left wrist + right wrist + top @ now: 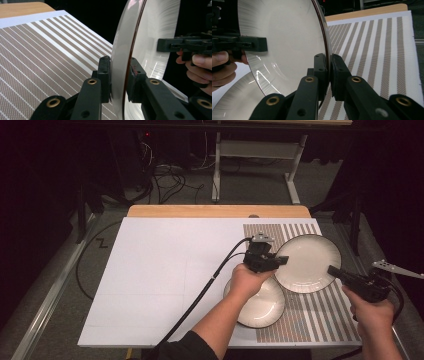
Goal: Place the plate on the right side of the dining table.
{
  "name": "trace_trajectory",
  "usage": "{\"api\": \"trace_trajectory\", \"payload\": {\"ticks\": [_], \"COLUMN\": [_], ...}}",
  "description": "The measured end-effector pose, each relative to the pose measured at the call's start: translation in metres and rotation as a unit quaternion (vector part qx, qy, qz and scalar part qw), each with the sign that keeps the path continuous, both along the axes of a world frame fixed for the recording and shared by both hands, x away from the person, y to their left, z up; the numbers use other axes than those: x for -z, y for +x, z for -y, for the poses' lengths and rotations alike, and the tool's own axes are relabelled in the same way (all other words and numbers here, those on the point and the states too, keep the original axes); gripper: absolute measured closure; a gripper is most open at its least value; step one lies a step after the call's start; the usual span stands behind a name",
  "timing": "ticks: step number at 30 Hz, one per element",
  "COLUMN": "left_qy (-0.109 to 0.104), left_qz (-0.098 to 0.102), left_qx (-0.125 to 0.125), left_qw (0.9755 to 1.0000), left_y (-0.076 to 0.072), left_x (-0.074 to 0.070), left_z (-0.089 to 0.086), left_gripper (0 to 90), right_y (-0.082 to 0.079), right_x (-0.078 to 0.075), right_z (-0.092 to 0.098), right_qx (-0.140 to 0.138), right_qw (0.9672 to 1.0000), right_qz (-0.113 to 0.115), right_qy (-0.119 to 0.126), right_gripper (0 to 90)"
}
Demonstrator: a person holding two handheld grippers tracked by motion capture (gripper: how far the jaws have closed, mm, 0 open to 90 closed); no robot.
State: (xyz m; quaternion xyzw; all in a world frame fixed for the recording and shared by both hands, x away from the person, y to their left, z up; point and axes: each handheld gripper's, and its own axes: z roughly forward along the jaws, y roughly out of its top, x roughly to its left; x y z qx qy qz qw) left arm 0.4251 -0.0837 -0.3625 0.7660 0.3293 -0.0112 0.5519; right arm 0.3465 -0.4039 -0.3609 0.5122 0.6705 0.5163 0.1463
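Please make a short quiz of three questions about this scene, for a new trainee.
1. How many plates are there?
2. True or false: both grippers grip the upper plate by its rim.
3. What lies under the plates: A) a striped mat, B) a wooden tray, C) a towel?

Key:
1. Two; the upper plate overlaps the lower plate.
2. True. The left gripper has its jaws around one edge, the right gripper is shut on the opposite edge.
3. A, the striped mat.
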Motion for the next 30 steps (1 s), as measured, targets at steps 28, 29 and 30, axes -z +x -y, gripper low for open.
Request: {"api": "trace_trajectory", "payload": {"ticks": [28, 29, 30], "left_qy": [0.046, 0.047, 0.049], "left_qz": [-0.067, -0.068, -0.068], "left_qx": [-0.013, -0.013, -0.013], "left_qw": [0.9966, 0.9965, 0.9964], "left_y": [0.026, 0.026, 0.026], "left_x": [0.040, 0.041, 0.041], "left_z": [0.024, 0.024, 0.024], "left_gripper": [70.8, 70.7, 70.6], "right_y": [0.017, 0.017, 0.017], "right_x": [0.032, 0.033, 0.033], "right_z": [0.011, 0.011, 0.011], "right_qx": [0.026, 0.026, 0.027], "right_qw": [0.9981, 0.9980, 0.9980], "right_qz": [-0.053, -0.053, -0.054], "right_qy": [-0.018, -0.019, -0.020], "right_gripper": [86.7, 86.7, 86.7]}}
